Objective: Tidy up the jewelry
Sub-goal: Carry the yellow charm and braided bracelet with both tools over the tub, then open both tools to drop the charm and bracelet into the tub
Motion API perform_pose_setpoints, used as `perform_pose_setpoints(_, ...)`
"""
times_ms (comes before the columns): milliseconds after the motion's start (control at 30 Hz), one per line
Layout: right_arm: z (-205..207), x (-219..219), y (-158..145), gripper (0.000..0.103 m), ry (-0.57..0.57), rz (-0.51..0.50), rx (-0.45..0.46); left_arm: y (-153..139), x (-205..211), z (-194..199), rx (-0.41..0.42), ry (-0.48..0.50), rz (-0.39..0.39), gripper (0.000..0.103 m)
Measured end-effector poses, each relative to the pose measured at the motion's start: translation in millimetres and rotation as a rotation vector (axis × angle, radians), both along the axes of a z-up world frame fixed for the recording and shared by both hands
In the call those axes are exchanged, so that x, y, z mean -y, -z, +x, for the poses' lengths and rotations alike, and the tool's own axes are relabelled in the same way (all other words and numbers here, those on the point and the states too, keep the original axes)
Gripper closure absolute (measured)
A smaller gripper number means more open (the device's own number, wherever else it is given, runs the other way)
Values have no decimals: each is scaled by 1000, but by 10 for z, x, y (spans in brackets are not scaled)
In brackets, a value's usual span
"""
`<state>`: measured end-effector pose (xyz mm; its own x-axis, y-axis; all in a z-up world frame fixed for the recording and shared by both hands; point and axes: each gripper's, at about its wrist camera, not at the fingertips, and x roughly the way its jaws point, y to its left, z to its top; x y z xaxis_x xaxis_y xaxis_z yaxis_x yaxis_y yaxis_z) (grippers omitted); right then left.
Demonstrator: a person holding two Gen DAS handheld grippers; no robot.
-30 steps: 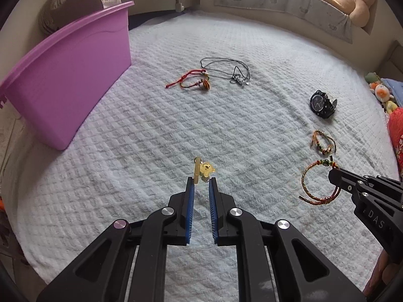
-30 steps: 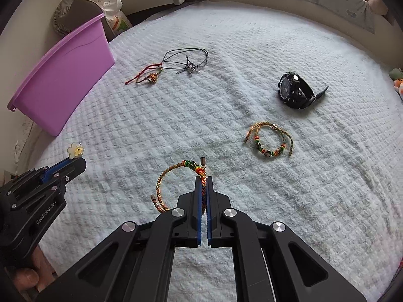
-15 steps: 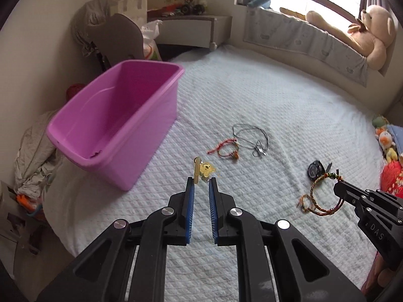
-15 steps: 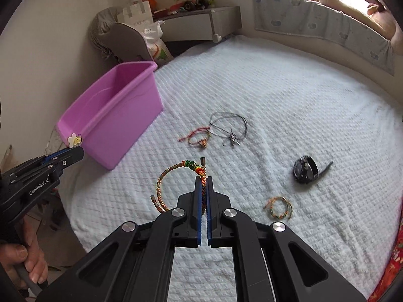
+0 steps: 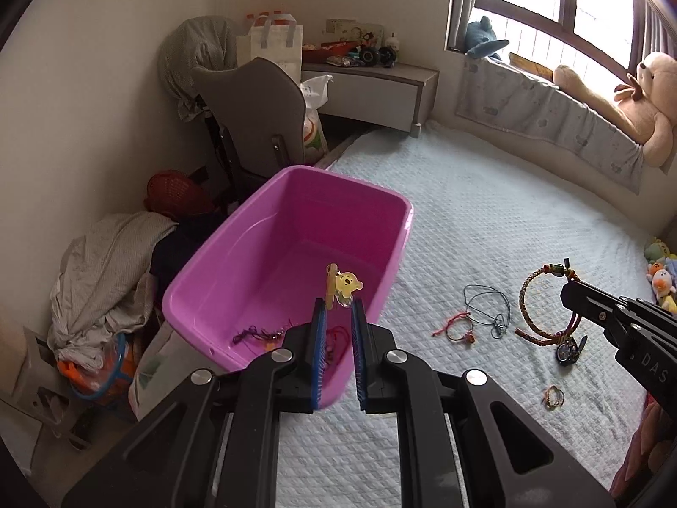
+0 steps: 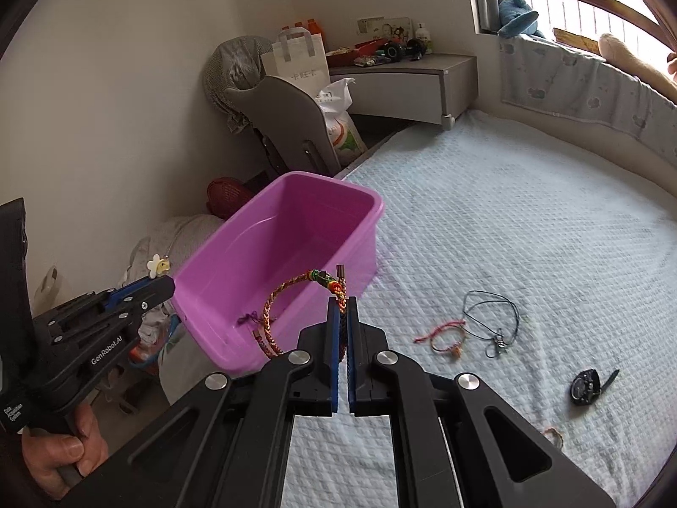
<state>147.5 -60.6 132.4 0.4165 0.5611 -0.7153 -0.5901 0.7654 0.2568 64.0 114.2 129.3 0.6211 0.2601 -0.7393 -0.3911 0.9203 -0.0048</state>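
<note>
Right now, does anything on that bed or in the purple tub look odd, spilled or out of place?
Nothing is spilled or broken. The purple tub sits at the bed's edge, tilted in these views. A black watch, a red string bracelet, a dark cord necklace and a small beaded bracelet lie loose on the bedspread, not yet sorted.

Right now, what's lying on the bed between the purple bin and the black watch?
In the right wrist view, between the purple bin and the black watch lie a red string bracelet and a dark cord necklace, on otherwise bare bedcover.
</note>
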Motion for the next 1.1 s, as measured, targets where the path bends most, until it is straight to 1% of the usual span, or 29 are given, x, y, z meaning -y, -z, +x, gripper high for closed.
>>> perform_pose_setpoints(67,52,-303,-8,100,6,13,-35,3,-275,99,-6,27,-11,91)
perform_pose_setpoints(133,113,-639,13,100,5,-1,-54,42,-511,176,-16,50,-1,91)
perform_pose_setpoints(267,226,-1176,87,100,13,-16,-96,212,-1020,353,-74,73,-24,91)
perform_pose_setpoints(400,329,-1641,180,100,5,-54,-124,346,-1369,511,-116,102,-32,91)
perform_pose_setpoints(533,391,-1990,299,100,-25,-111,-156,472,-1583,613,-134,127,-34,91)
perform_pose_setpoints(700,494,-2290,449,100,-30,-171,-193,691,-1764,766,-184,135,-50,90)
perform_pose_setpoints(800,529,-2413,542,100,-34,-211,-213,772,-1815,824,-205,138,-62,90)
perform_pose_setpoints(900,579,-2464,679,100,-25,-245,-252,876,-1858,870,-233,148,-81,90)
perform_pose_setpoints(1000,644,-2495,829,100,-1,-282,-303,992,-1861,884,-265,154,-78,90)
perform_pose_setpoints(1100,643,-2545,826,100,-3,-294,-294,1053,-1868,882,-280,157,-79,90)
